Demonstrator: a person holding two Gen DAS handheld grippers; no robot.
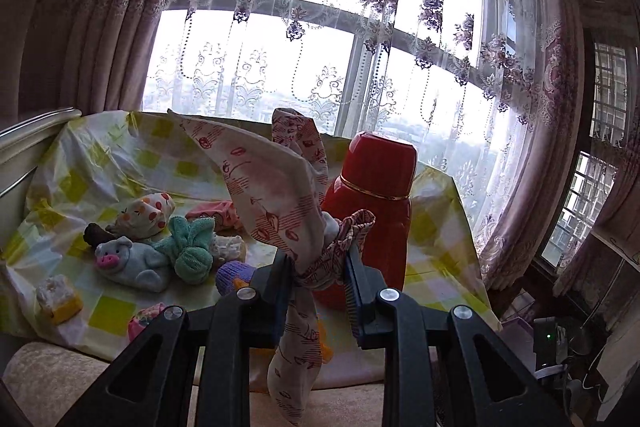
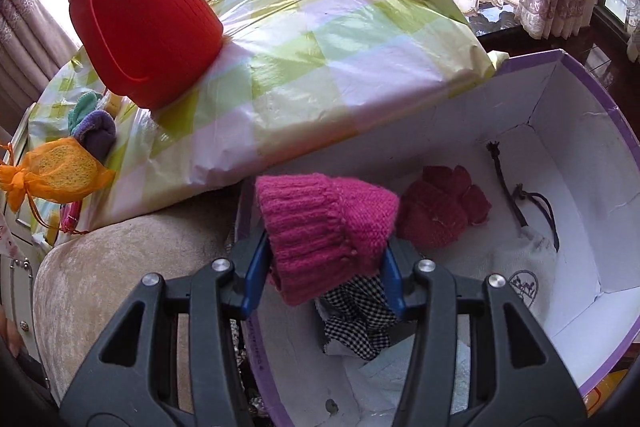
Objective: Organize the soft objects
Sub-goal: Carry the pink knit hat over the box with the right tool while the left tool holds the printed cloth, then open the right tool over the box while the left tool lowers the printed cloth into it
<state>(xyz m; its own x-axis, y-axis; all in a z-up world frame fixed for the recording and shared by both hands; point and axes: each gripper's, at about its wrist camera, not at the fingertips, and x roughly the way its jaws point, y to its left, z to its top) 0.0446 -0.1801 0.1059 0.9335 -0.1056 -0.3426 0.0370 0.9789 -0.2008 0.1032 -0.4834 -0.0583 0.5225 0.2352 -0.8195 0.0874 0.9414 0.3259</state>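
Observation:
My left gripper point(image 1: 318, 263) is shut on a white scarf with a red leaf print point(image 1: 276, 187), held up above the checked table cover point(image 1: 120, 163); its ends stick up and hang down. My right gripper point(image 2: 326, 251) is shut on a pink knitted hat point(image 2: 320, 223), held over the open white box with a purple rim point(image 2: 580, 131). In the box lie a dark red knit piece point(image 2: 440, 211), a black-and-white checked cloth point(image 2: 360, 319) and a white drawstring pouch point(image 2: 524, 267).
On the cover lie a pig plush point(image 1: 132, 261), a teal towel toy point(image 1: 192, 247), a fruit-print bundle point(image 1: 148, 213), a purple sock point(image 1: 234, 275) and a yellow sponge point(image 1: 60, 299). A red flask point(image 1: 372, 211) stands at the right. An orange mesh bag point(image 2: 56, 171) lies at the cover's edge.

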